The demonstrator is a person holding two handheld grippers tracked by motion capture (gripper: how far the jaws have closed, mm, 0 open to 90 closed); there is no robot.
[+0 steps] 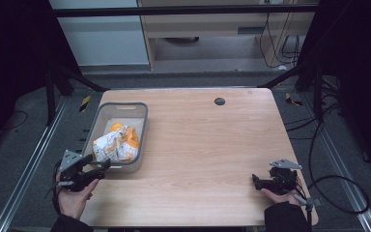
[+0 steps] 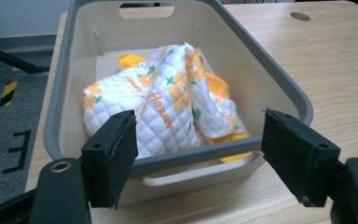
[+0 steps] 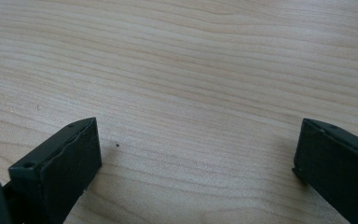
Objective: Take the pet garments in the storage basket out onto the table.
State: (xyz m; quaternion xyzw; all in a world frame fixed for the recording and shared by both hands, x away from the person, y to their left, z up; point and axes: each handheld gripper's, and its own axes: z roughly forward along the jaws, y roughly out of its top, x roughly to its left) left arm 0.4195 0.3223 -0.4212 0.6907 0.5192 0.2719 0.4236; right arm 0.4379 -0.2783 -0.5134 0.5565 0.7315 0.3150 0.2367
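Two black two-jaw handheld tools are seen in the high view, the left tool (image 1: 99, 169) at the lower left of the frame and the right tool (image 1: 256, 181) at the lower right. A grey three-cornered plate is carried on top of each. A black cable is trailed from the right one toward the right edge. Dark sleeves are worn at both wrists. In the gripper views, flat black pads (image 2: 116, 154) with round screw holes are shown.
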